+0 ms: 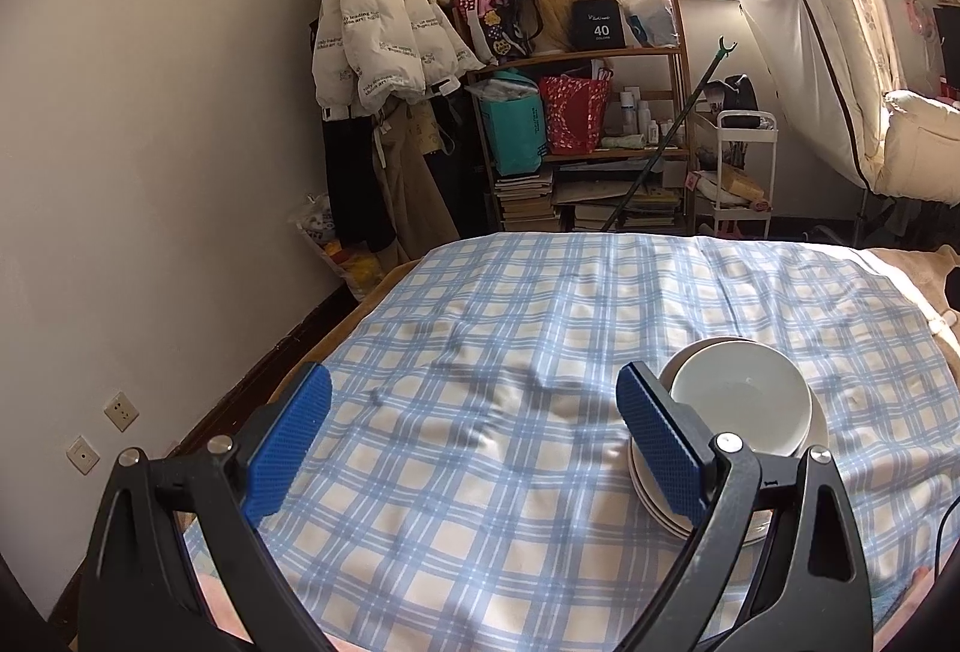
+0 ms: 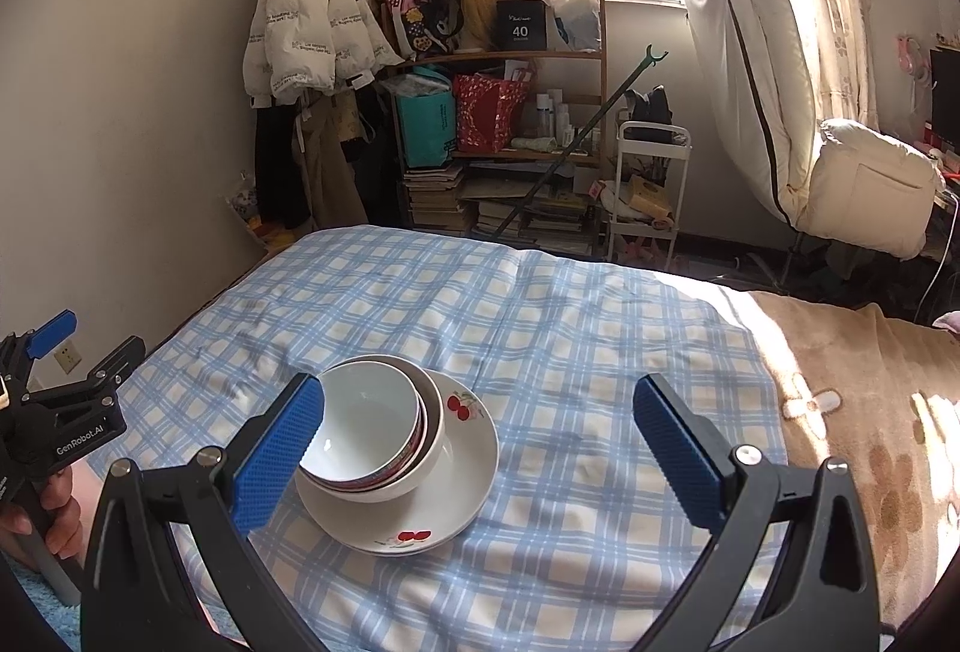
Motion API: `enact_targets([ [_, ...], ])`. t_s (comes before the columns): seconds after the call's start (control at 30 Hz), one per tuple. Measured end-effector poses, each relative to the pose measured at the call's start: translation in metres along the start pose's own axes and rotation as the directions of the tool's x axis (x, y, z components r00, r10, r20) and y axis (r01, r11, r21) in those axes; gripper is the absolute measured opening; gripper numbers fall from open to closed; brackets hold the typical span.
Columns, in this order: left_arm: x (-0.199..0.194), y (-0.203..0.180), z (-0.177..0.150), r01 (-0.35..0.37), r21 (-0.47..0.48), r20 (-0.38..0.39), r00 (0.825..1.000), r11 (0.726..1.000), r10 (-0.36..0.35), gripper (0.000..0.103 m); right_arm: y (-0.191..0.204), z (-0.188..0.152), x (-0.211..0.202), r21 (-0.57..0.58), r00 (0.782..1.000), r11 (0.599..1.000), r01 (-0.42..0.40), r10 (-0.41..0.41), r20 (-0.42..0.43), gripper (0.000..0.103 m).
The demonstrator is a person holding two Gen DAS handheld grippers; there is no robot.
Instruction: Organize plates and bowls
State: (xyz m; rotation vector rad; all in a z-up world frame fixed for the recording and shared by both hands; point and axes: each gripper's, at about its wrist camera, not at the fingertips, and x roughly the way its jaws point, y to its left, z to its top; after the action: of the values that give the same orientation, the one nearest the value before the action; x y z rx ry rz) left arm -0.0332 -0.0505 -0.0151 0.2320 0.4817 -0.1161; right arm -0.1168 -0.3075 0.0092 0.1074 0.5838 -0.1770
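A white bowl [image 2: 366, 421] sits nested in another bowl with a red rim [image 2: 429, 433], both on a white plate with cherry prints [image 2: 462, 463], on the blue checked cloth [image 2: 540, 328]. In the left wrist view the same stack shows as a white bowl [image 1: 741, 397] on stacked plates [image 1: 651, 499], behind my right-hand finger. My left gripper [image 1: 474, 442] is open and empty, left of the stack; it also shows in the right wrist view [image 2: 84, 346]. My right gripper [image 2: 480, 451] is open and empty, its left finger next to the bowls.
The cloth covers a bed with a brown blanket [image 2: 864, 412] at the right. Behind stand a cluttered shelf [image 2: 504, 123], a hanging white jacket [image 2: 312, 9], a white cart [image 2: 648, 190] and a wall [image 1: 150, 141] at the left.
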Motion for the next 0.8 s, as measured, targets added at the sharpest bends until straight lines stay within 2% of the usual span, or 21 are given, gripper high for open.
enact_targets([
  [0.27,-0.0004,0.0025,-0.0004,0.002,-0.008,-0.01,1.0,1.0,-0.002,0.095,0.0011,0.0,0.0004,-0.005,1.0,1.0,0.005,-0.005,-0.003,0.103],
  [0.8,-0.009,0.0009,0.0007,-0.011,-0.002,0.021,1.0,1.0,0.011,0.095,0.0014,0.0003,0.0001,-0.013,1.0,1.0,0.008,-0.008,-0.004,0.103],
])
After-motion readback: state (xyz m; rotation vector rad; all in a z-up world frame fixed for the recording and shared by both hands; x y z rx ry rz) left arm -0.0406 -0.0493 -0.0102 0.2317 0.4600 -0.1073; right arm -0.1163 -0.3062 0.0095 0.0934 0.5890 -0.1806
